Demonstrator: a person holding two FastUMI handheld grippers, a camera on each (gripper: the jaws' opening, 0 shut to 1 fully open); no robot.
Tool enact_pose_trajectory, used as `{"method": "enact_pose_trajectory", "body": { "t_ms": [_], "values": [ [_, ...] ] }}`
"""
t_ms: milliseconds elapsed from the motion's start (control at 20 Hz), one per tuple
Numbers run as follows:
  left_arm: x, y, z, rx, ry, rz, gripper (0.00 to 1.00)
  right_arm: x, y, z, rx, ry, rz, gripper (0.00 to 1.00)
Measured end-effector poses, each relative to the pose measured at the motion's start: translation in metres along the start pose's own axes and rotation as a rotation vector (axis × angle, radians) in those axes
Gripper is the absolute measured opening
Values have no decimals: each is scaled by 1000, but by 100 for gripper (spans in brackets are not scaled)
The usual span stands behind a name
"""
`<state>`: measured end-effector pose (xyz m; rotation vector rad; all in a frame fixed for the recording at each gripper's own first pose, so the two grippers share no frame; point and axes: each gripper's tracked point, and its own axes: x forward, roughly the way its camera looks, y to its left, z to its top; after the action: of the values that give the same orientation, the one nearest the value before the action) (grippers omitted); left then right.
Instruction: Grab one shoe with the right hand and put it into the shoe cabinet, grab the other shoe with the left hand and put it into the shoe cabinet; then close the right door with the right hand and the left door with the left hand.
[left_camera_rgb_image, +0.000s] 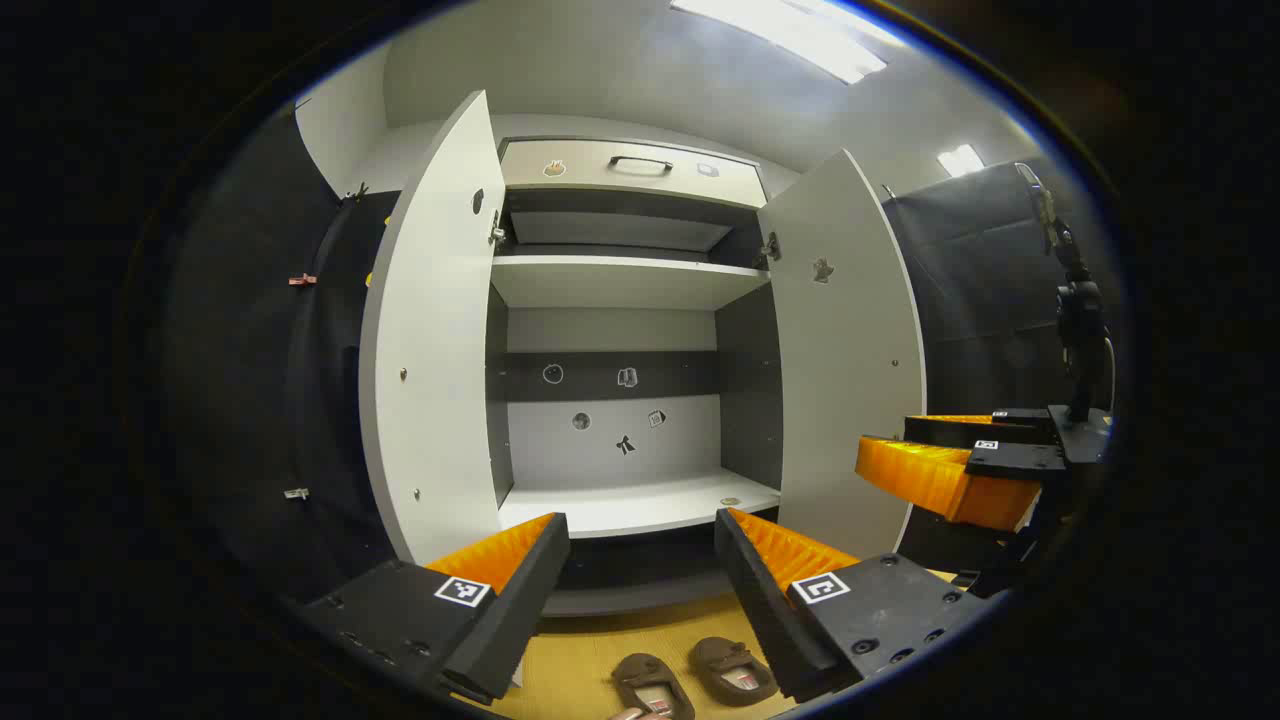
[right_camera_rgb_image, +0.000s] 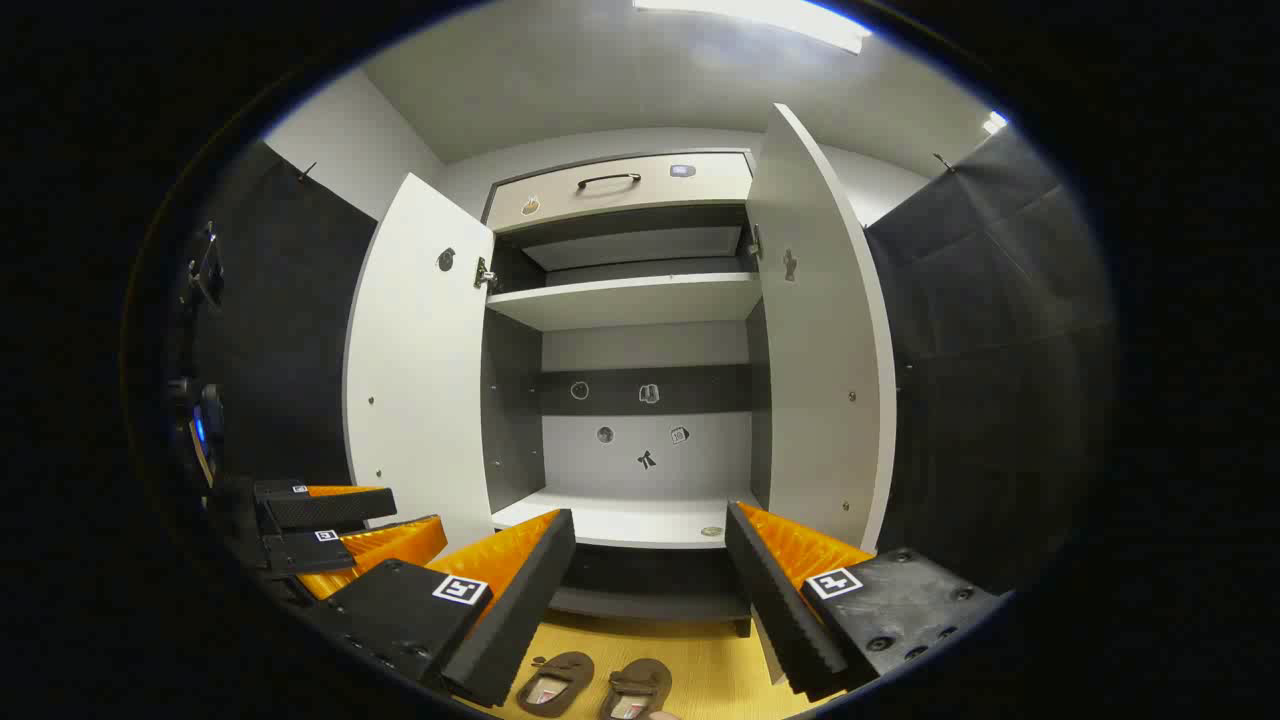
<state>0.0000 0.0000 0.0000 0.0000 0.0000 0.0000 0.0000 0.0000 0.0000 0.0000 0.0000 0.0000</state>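
Note:
Two small brown shoes lie side by side on the yellow floor in front of the shoe cabinet (left_camera_rgb_image: 630, 505), one (left_camera_rgb_image: 652, 685) beside the other (left_camera_rgb_image: 735, 668); the right gripper view shows the pair too (right_camera_rgb_image: 555, 682) (right_camera_rgb_image: 637, 688). The cabinet's left door (left_camera_rgb_image: 435, 330) and right door (left_camera_rgb_image: 845, 360) stand wide open, and its lower shelf (right_camera_rgb_image: 630, 520) is bare. My left gripper (left_camera_rgb_image: 640, 545) hovers open above the shoes, nothing between its fingers. My right gripper (right_camera_rgb_image: 650, 545) is open as well, also above the shoes; it appears at the right of the left gripper view (left_camera_rgb_image: 950, 465).
A closed drawer with a dark handle (left_camera_rgb_image: 640, 163) tops the cabinet, above an upper shelf (left_camera_rgb_image: 625, 280). Black cloth walls stand on both sides. A dark stand (left_camera_rgb_image: 1080, 330) rises at the far right. The left gripper shows at the lower left of the right gripper view (right_camera_rgb_image: 330, 530).

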Motion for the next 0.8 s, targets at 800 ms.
{"method": "enact_pose_trajectory", "body": {
  "t_ms": [800],
  "values": [
    [0, 4, 2, 23, -7, -6, 94, 0, 2, 1, 11, 1, -7, 99]
  ]
}}
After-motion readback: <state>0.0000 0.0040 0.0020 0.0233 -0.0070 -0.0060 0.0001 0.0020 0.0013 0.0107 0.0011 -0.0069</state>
